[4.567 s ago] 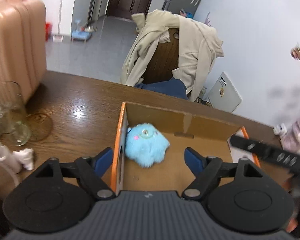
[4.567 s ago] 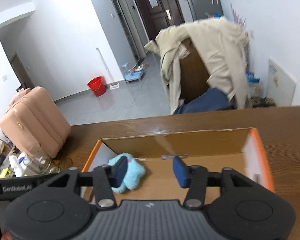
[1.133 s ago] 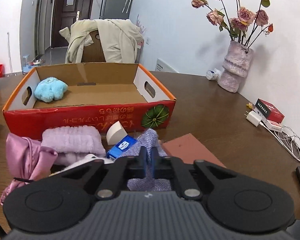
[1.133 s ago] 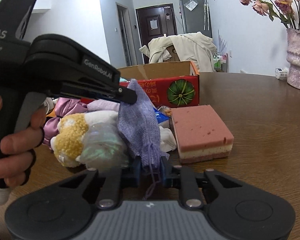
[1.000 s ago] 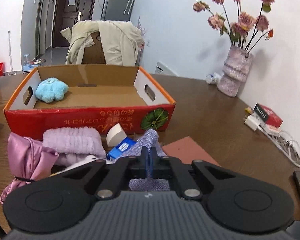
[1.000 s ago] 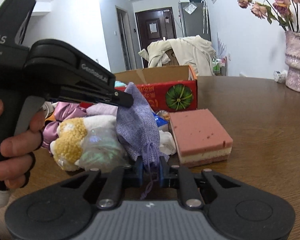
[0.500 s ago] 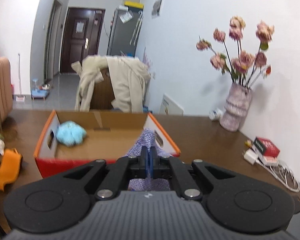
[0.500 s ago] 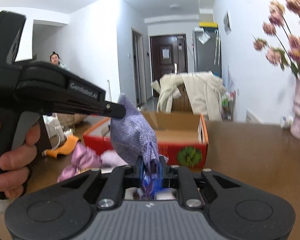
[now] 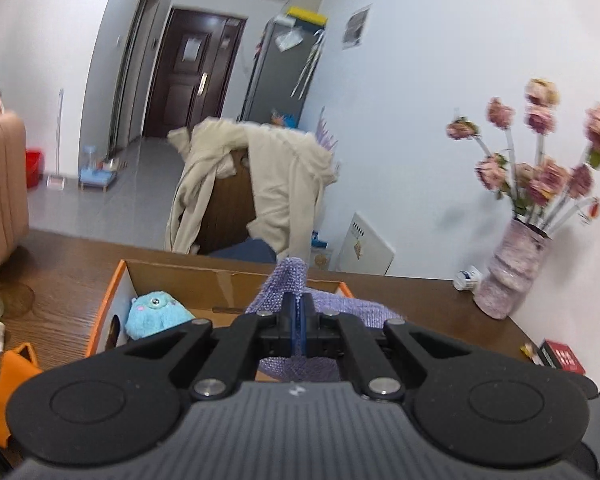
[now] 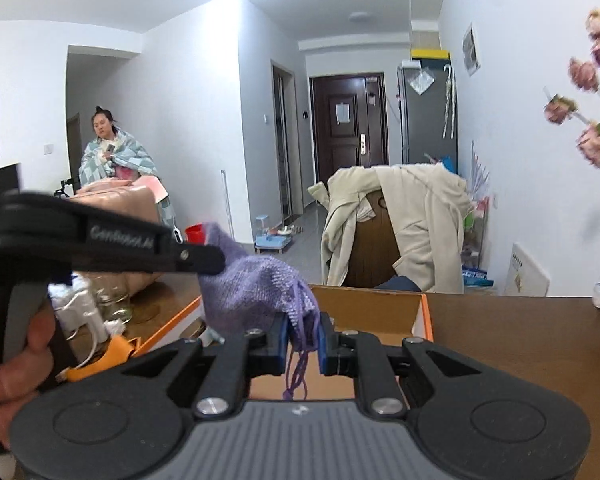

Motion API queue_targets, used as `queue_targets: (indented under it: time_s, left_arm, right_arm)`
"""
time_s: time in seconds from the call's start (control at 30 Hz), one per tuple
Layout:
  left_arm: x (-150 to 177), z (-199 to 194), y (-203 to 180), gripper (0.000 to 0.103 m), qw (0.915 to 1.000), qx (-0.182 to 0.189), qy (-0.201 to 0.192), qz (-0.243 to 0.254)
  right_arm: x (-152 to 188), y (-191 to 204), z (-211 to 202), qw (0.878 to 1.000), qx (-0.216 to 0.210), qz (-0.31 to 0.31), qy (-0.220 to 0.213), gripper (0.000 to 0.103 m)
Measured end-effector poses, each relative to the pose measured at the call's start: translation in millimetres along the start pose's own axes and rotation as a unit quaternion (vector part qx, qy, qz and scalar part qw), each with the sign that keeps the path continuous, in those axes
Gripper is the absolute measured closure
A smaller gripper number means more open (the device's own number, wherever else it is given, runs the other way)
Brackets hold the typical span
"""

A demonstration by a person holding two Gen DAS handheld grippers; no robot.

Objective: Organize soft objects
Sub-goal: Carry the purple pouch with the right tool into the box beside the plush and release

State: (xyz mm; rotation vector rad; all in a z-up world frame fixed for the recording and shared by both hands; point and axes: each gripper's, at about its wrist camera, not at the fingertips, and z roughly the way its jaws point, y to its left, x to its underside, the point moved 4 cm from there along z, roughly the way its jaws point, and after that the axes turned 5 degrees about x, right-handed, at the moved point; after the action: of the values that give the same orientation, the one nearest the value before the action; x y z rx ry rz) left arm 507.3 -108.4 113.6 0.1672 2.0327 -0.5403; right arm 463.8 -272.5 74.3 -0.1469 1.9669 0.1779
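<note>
Both grippers hold one purple knitted cloth (image 9: 332,307) in the air above the orange-rimmed cardboard box (image 9: 118,280). My left gripper (image 9: 298,322) is shut on one end of the purple cloth. My right gripper (image 10: 303,334) is shut on the other end of the cloth (image 10: 256,288), whose strings dangle between the pads. In the right wrist view the left gripper (image 10: 212,260) reaches in from the left, with a hand on its grip. A light-blue plush toy (image 9: 156,314) lies in the box's left end. The box (image 10: 420,316) stands just ahead of the right gripper.
A chair draped with a beige coat (image 9: 276,184) stands behind the brown table (image 9: 60,264). A pink vase with flowers (image 9: 508,276) is at the right, a red packet (image 9: 562,356) near it. An orange cloth (image 9: 8,372) and a glass (image 10: 112,300) lie left. A person (image 10: 110,156) stands far back.
Both grippers have risen from the pile of soft things with the purple cloth stretched between them and moved forward over the box. The pile and the pink sponge have dropped out of view.
</note>
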Motion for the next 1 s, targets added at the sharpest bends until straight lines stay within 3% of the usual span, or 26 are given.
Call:
queue_targets:
  time_s: [0.17,0.27,0.43,0.57,0.63,0.7,0.73,0.8,0.93,1.0]
  left_arm:
    - [-12.3,62.7,33.0,0.100,0.9986,-0.019,0.036,-0.035]
    - [-12.7,109.7,56.8,0.100,0.9932,-0.016,0.085,-0.077]
    - [-7.6,162.4,85.4,0.100,0.9870,-0.058,0.129,-0.076]
    - [0.9,187.3,107.4,0.096,0.9784,-0.100,0.158,-0.089]
    - [2.6,191.8,118.5,0.083,0.9736,-0.122,0.162,-0.104]
    - [2.4,186.9,125.3,0.047,0.9735,-0.131,0.149,-0.114]
    - [1.7,182.3,126.5,0.043,0.9749,-0.132,0.140,-0.111]
    - [-1.5,172.4,126.6,0.042,0.9774,-0.130,0.133,-0.101]
    - [-12.6,151.8,123.1,0.035,0.9813,-0.123,0.117,-0.091]
    - [-17.0,136.2,120.0,0.032,0.9834,-0.123,0.107,-0.079]
  right_arm:
    - [-20.7,-21.2,79.4,0.998,-0.019,0.037,0.054,0.089]
    - [-21.9,-32.8,131.0,0.994,-0.012,0.054,0.097,0.089]
    - [-6.9,-46.2,204.7,0.978,-0.022,0.106,0.178,0.089]
    - [1.4,-37.0,238.0,0.973,-0.013,0.093,0.210,0.086]
    - [4.3,-35.6,254.3,0.969,-0.012,0.099,0.224,0.085]
    - [9.3,-30.9,264.6,0.966,0.000,0.097,0.239,0.079]
    - [11.9,-27.6,267.2,0.967,0.009,0.087,0.238,0.077]
    - [13.6,-23.1,267.7,0.970,0.017,0.067,0.234,0.064]
    - [7.9,-20.9,256.8,0.972,0.021,0.065,0.224,0.054]
    - [-0.7,-23.9,245.4,0.974,0.029,0.069,0.215,0.043]
